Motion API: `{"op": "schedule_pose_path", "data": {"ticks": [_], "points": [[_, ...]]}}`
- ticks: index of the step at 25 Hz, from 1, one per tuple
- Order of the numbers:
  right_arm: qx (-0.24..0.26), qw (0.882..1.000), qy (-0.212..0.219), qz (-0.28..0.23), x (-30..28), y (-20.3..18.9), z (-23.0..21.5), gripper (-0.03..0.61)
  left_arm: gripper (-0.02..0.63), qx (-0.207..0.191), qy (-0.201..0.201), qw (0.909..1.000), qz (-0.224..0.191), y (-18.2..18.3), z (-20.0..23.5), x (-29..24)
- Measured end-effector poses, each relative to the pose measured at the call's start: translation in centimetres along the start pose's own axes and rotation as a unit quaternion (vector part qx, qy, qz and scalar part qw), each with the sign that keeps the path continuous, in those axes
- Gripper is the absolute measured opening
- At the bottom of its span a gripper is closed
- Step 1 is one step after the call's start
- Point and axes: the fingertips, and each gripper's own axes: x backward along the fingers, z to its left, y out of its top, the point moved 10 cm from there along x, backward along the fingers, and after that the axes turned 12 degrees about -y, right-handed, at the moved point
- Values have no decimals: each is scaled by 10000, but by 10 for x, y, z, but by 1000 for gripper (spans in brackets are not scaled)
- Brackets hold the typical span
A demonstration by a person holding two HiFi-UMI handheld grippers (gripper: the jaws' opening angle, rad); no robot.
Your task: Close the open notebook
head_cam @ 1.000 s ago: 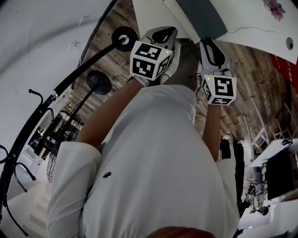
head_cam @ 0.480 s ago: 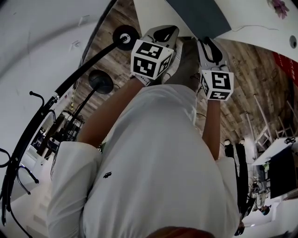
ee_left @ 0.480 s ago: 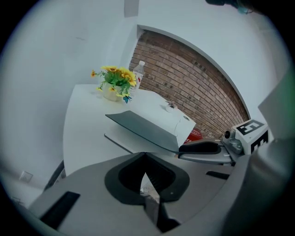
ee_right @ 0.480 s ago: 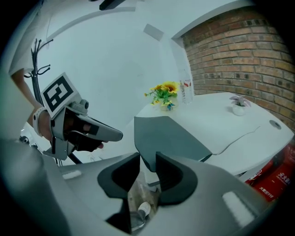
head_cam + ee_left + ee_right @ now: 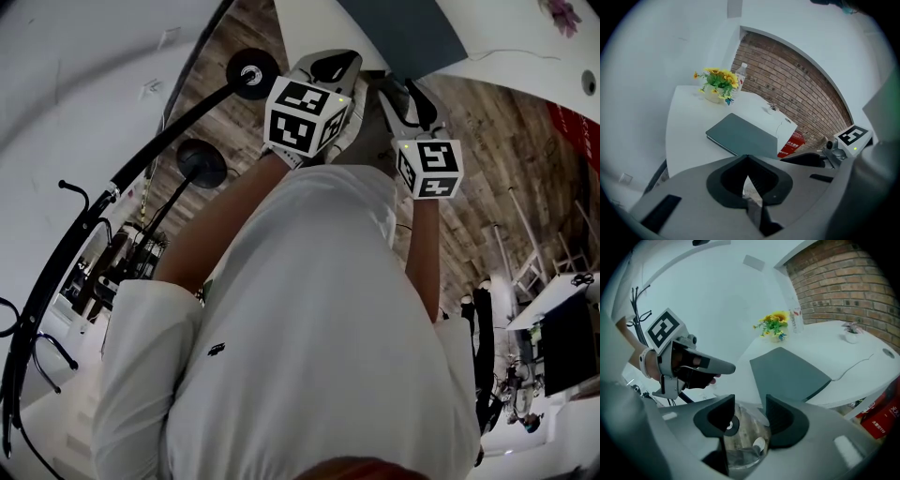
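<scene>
A dark grey notebook lies closed and flat on the white table; it also shows in the right gripper view and at the top of the head view. Both grippers hang short of the table's near edge, apart from the notebook. My left gripper is shut, its jaws meeting with nothing between them. My right gripper has its jaws opening, with a clear gap and only the wooden floor behind it. In the head view the left gripper and right gripper sit side by side above my white shirt.
A pot of yellow flowers and a plastic bottle stand at the table's far end. A small plant and a thin cable are on its right side. A red box sits on the floor, and black stand bases are on the left.
My right gripper has shifted up and a little left in the head view, toward the table edge. The left gripper has kept its place.
</scene>
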Motion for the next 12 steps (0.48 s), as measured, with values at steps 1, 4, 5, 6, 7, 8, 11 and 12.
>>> {"op": "schedule_pose_path", "data": {"ticks": [1,4,5,6,7,8,11,12], "points": [[-16,10000,-8,-13,2,0,2,219,9,-4,-3,10000,-2,0,-1,2],[-40,10000,-44,-75,9,2,3,219,9,7,5,10000,-37,1,-3,7],[-39,9999,-63,-112,11,4,2,219,9,10,6,10000,-61,2,-4,8],[-35,9998,-83,-152,13,7,1,218,9,9,9,10000,-88,3,-5,10],[-29,9998,-102,-195,15,10,0,219,9,4,14,9999,-115,5,-6,12],[-19,9996,-117,-239,17,13,0,219,9,-1,22,9999,-141,6,-6,15],[14,9992,-162,-374,23,24,-1,219,9,-12,48,9998,-213,8,-8,23],[23,9990,-181,-413,25,27,-2,218,9,-3,49,9997,-237,9,-8,25]]}}
